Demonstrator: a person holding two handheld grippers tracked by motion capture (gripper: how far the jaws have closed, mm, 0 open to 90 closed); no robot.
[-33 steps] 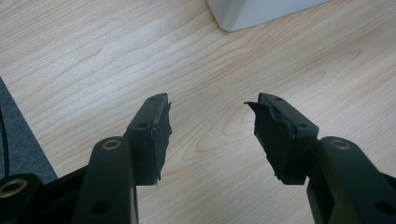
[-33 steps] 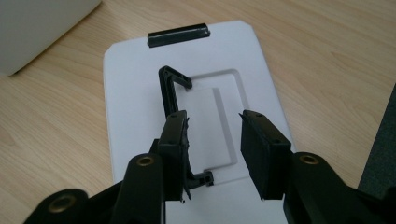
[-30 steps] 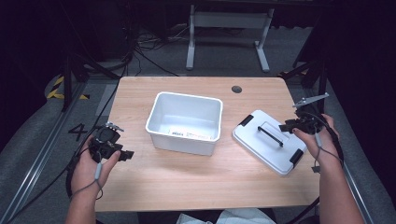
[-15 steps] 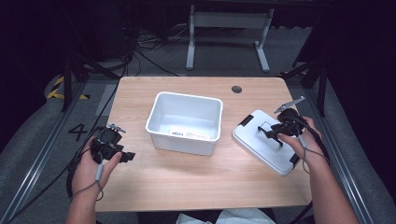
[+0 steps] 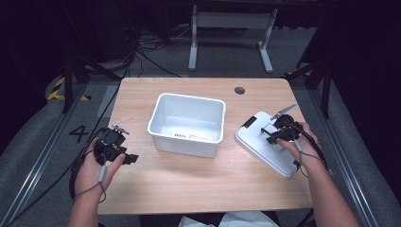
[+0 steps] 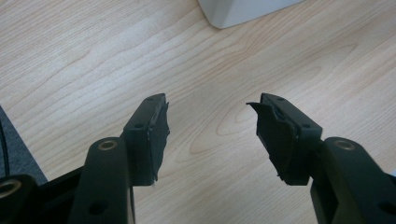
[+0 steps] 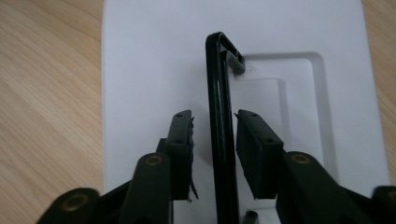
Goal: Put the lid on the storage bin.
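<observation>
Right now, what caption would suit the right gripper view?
Right gripper closing its fingers around the white lid's black handle, small gaps remaining.

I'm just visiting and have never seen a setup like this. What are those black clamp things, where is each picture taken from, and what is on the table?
No robot arm is at work here: a person sits at a wooden table and holds a hand tool with two jaws in each hand. The high view looks down from above the person's side. The other two pictures come from small cameras riding on the tools, looking along their jaws.

On the table stand an open white bin and, to its right, its white lid lying flat, with a black handle on top.

The left gripper hangs open over bare wood, holding nothing. The right gripper is down over the lid, and its jaws have just been closing. The handle stands between them, with a thin gap showing on each side, so it is not yet gripped.
</observation>
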